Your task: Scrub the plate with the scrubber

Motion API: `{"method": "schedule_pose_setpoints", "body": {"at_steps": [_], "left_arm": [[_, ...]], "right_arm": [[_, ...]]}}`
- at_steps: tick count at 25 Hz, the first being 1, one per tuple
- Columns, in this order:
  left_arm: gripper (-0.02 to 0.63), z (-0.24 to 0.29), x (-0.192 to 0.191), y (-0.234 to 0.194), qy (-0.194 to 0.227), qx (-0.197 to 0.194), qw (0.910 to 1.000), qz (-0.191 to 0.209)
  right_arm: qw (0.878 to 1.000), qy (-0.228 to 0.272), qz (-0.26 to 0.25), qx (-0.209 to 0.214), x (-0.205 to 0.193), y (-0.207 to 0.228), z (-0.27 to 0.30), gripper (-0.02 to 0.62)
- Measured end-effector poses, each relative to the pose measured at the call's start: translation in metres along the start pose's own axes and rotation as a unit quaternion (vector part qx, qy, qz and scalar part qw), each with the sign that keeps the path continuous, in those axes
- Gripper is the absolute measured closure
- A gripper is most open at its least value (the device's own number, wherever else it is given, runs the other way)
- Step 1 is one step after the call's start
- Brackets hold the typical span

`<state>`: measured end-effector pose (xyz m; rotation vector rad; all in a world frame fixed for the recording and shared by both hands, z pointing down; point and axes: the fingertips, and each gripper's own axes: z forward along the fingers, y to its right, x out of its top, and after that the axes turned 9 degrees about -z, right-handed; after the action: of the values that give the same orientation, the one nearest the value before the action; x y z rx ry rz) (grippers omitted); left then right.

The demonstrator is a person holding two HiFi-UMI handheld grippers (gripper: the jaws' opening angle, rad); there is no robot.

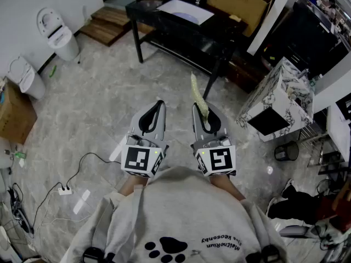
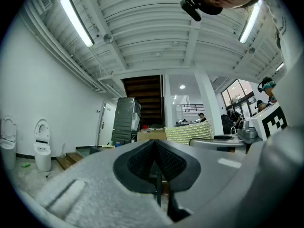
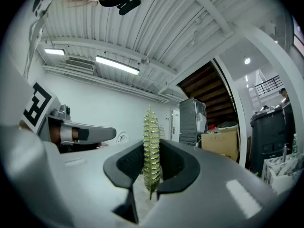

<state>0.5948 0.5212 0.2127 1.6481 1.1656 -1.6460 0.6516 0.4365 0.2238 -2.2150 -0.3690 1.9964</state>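
Holds flat, pale yellow-green woven scrubber (image 1: 198, 96) edge-on between fingers of right gripper (image 3: 152, 148), tip poking past them. Presses left gripper (image 2: 155, 146) fingers together on nothing. Carries both side by side before the chest, pointing forward above grey marbled floor (image 1: 109, 108), well short of black worktop (image 1: 181, 26).

The scrubber (image 1: 196, 89) is partly hidden between the jaws of the right hand-held gripper (image 1: 201, 113); the cardboard box (image 1: 13, 116) (far left) is cut by the edge
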Motion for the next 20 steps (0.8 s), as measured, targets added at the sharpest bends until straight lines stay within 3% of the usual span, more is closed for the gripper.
{"method": "schedule_pose_setpoints", "body": {"at_steps": [8,12,20], "left_arm": [[0.604,-0.001,0.005,-0.008,0.003,-0.014,0.9998,0.013],[0.604,0.004,0.007,-0.014,0.003,-0.020,0.9996,0.018],[0.604,0.009,-0.009,-0.036,-0.009,-0.032,0.9994,0.003]], "right_arm": [[1.000,0.011,-0.011,-0.010,0.014,-0.009,0.008,0.529],[1.000,0.015,0.008,-0.025,0.014,-0.006,0.014,0.528],[0.999,-0.014,0.012,-0.051,-0.007,-0.011,0.023,0.525]]}}
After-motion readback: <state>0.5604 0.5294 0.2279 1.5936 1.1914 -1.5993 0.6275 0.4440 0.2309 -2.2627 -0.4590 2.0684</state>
